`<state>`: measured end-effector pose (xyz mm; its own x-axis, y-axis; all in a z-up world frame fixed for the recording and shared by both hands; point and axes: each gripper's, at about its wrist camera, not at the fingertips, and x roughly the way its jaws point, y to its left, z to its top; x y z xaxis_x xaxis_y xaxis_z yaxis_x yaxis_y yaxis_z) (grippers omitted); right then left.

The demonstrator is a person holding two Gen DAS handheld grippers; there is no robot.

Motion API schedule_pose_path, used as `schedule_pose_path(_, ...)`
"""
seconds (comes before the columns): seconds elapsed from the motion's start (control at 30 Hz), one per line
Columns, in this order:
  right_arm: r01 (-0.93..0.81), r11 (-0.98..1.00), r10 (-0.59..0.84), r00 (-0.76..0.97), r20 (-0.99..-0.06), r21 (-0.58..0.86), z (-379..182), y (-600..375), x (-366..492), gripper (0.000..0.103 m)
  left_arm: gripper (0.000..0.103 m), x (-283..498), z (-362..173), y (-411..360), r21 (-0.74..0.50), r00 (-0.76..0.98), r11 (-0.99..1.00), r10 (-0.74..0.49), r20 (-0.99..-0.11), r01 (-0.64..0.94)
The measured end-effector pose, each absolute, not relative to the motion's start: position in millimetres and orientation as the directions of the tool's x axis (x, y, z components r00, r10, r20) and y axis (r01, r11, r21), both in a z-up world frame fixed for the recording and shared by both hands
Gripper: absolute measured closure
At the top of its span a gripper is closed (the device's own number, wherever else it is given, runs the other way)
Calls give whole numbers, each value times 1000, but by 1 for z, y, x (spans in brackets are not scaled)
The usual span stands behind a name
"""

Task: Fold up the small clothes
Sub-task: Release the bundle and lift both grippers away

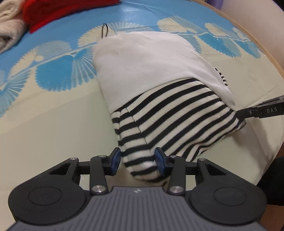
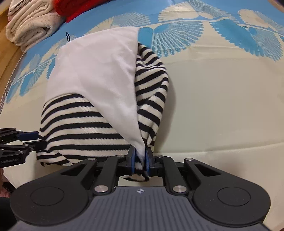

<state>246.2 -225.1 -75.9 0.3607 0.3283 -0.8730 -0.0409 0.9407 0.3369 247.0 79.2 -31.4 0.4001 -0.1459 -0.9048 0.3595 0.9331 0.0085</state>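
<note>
The striped top (image 2: 92, 122) lies on the surface (image 2: 221, 106), stretching away from both tongs toward the blue pattern. The right tongs (image 2: 140, 160) pinch its near corner tight. The left tongs (image 1: 137, 160) stand apart around the other near corner, not squeezing it.

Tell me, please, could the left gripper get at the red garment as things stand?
Probably not right away: the left gripper has the striped garment between its fingers, and the red garment lies across the cloth at its far corner. Nothing blocks the path otherwise.
</note>
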Motion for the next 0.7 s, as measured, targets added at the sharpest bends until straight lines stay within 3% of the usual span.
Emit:
schedule_pose_path(0.1,-8,970,227,375,-899,242,-71,-231,233,85,50,224,-3,71,118,478,933,-63,-876,339)
schedule_pose_path(0.23,-32,995,97,484,-870,94,-47,-236,206,85,17,168,43,68,157,661,955,-51,-749,251)
schedule_pose_path(0.27,-31,996,83,547,-833,79,-34,-238,196,82,16,147,54,69,145,712,963,-62,-700,227)
schedule_pose_path(0.33,-26,996,77,666,-742,79,-8,-243,172,67,16,116,65,66,116,767,975,-74,-637,191)
schedule_pose_path(0.4,-10,996,65,771,-634,90,14,-247,139,38,16,90,69,60,84,802,983,-80,-592,161)
schedule_pose_path(0.47,-6,996,56,830,-555,90,24,-248,108,35,9,68,67,50,94,835,988,-49,-548,119)
schedule_pose_path(0.53,-4,993,68,847,-527,121,32,-246,83,34,8,51,60,41,120,855,990,-2,-519,75)
schedule_pose_path(0.6,-31,989,96,884,-458,148,38,-243,55,23,8,42,51,37,114,830,992,21,-557,51)
schedule_pose_path(0.7,-29,992,80,899,-432,122,33,-234,24,18,8,34,45,35,59,793,998,21,-609,20)
